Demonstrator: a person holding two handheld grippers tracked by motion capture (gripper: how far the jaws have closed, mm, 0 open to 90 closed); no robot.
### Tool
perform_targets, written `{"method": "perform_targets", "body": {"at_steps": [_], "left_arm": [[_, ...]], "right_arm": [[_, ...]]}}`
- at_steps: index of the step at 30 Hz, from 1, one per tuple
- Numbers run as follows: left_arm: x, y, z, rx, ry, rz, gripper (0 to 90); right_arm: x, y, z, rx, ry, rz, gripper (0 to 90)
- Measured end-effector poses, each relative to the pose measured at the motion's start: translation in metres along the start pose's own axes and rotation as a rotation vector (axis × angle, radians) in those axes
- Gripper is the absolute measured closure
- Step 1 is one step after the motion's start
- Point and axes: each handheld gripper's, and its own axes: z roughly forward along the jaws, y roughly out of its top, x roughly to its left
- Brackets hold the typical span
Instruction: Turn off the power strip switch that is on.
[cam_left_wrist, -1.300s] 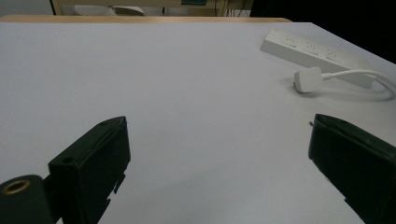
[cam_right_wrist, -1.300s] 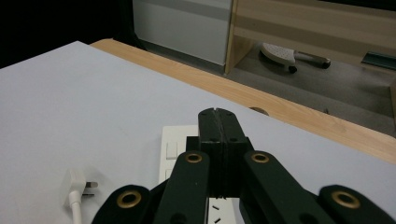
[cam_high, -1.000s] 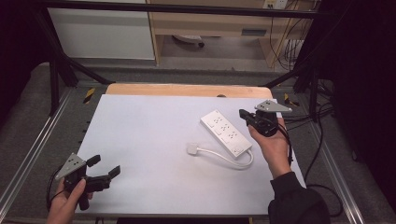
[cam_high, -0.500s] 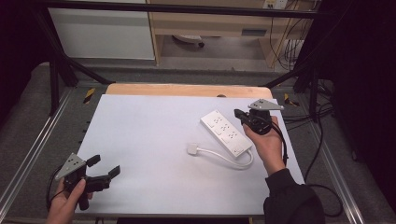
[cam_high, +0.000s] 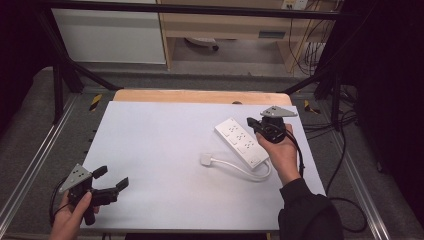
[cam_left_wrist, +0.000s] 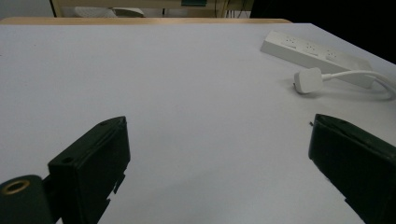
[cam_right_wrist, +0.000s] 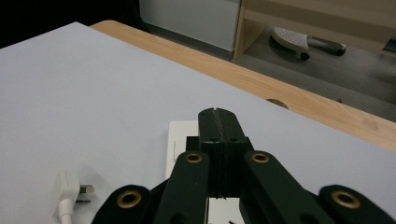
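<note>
Presently our right gripper (cam_high: 254, 125) hangs clenched and empty over the strip (cam_high: 241, 141) at the bench's (cam_high: 160, 145) right, perhaps to press it; our left gripper (cam_high: 111, 183) waits released, near-left, well apart.

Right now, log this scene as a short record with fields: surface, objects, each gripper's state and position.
surface: white table top, wooden strip along its far edge
power strip: white, flat, right half of the table
plug: white, on the strip's cable, lying loose on the table
left gripper: open, near-left corner, holding nothing
right gripper: shut, above the power strip's far end, holding nothing
</note>
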Motion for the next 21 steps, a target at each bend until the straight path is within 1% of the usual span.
{"method": "perform_targets", "body": {"at_steps": [5, 11, 21], "left_arm": [[0.0, 0.0, 0.0, -0.001, 0.001, 0.0, 5.3], [0.0, 0.0, 0.0, -0.002, 0.0, 0.001, 5.3], [0.0, 0.0, 0.0, -0.003, 0.001, 0.003, 5.3]], "right_arm": [[0.002, -0.001, 0.006, 0.012, 0.003, 0.003, 90.0], [0.004, -0.004, 0.014, 0.029, 0.007, -0.007, 90.0], [0.006, -0.01, 0.021, 0.05, 0.008, -0.005, 90.0]]}}
